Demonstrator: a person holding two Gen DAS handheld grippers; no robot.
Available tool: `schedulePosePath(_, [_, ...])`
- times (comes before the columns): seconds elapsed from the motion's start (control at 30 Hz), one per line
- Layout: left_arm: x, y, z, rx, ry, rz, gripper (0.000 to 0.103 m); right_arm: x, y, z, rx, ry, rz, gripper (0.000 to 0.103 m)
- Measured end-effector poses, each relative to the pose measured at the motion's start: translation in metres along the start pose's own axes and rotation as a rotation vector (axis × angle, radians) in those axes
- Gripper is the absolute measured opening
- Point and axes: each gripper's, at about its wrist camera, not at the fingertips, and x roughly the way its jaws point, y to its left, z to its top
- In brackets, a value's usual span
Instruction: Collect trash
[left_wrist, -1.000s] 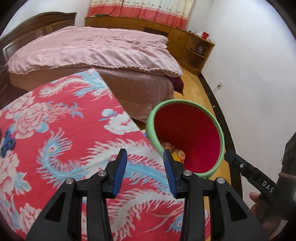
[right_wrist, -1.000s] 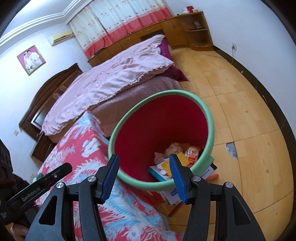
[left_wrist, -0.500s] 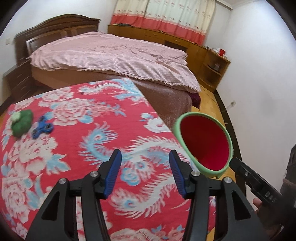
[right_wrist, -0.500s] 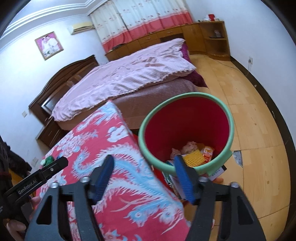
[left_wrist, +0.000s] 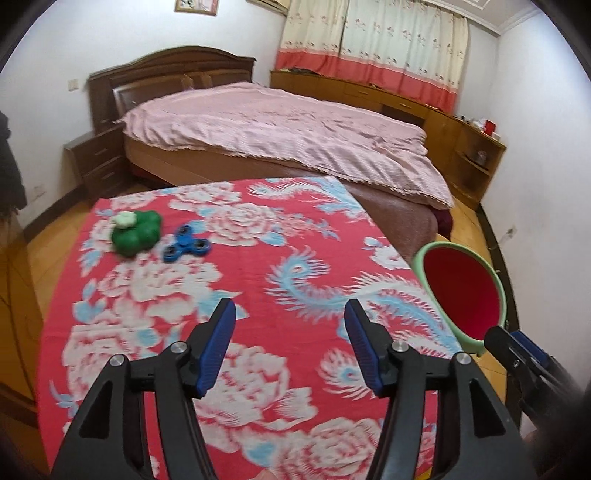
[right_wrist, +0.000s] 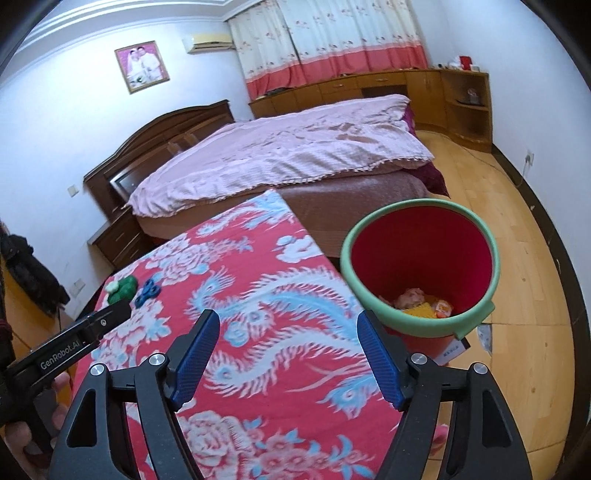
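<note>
Left gripper (left_wrist: 290, 345) and right gripper (right_wrist: 288, 356): fingers just spread wider, released, nothing between. Both views swing from red bin (right_wrist: 419, 269), right of frame, trash inside, toward bench (left_wrist: 258, 295). Green lump (left_wrist: 136, 232) and blue spinner (left_wrist: 186, 248) now visible far upper left: likely next pickups.

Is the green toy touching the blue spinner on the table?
Apart. The left wrist view shows a strip of red cloth between the green toy and the blue spinner.
</note>
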Motion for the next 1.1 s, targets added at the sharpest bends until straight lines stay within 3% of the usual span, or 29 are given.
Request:
schedulePosePath(0.33, [-0.021, 0.018, -0.016, -0.025, -0.024, 0.054, 0.061, -0.012, 0.027, -0.015, -0.063, -0.023, -0.027, 0.079])
schedulePosePath(1.1, [-0.031, 0.022, -0.020, -0.037, -0.044, 0.062, 0.061, -0.021, 0.033, -0.017, -0.075, -0.027, -0.019, 0.079])
